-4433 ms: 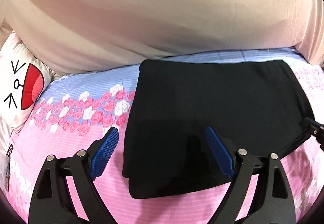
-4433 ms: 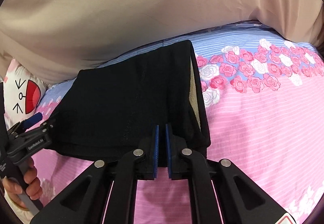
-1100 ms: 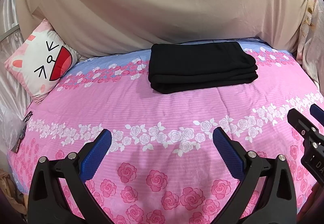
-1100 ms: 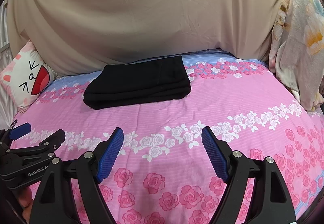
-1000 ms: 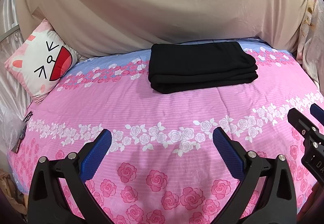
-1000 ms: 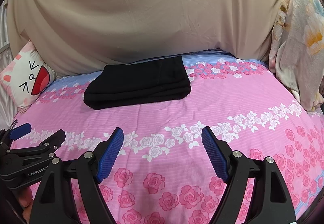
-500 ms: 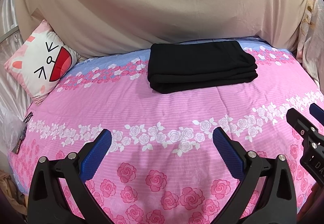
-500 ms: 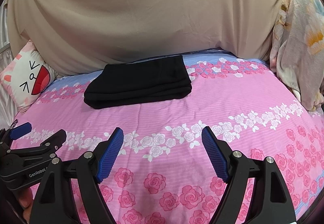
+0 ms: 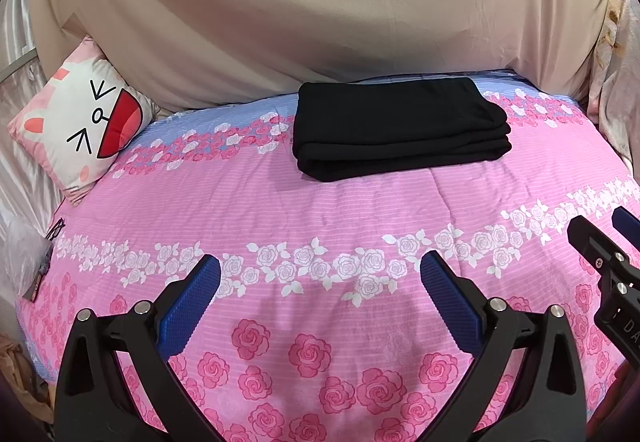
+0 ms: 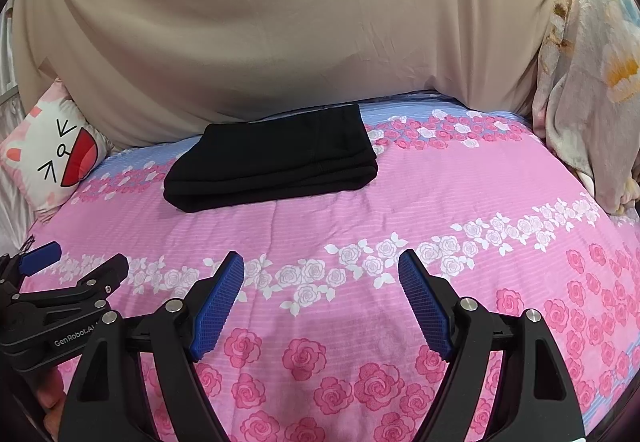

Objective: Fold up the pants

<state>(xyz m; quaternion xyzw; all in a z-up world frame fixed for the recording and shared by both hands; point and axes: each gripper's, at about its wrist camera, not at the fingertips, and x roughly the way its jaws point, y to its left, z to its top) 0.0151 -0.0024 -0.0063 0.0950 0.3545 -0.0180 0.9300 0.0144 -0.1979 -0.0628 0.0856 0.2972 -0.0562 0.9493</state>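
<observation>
The black pants lie folded into a thick rectangular stack at the far side of the pink rose-patterned bed; the right wrist view shows the same pants left of centre. My left gripper hovers over the near part of the bed, well short of the pants, open with nothing between its blue pads. My right gripper is likewise open and empty, beside the left one. The left gripper shows at the left edge of the right wrist view, and the right gripper at the right edge of the left wrist view.
A cartoon-face pillow leans at the bed's far left corner. A beige sheet drapes the wall behind. A floral blanket hangs at the right. A plastic bag and small items sit off the bed's left edge.
Both grippers pulled back from the pants several seconds ago, and the right one opened. Over the last second nothing has visibly moved.
</observation>
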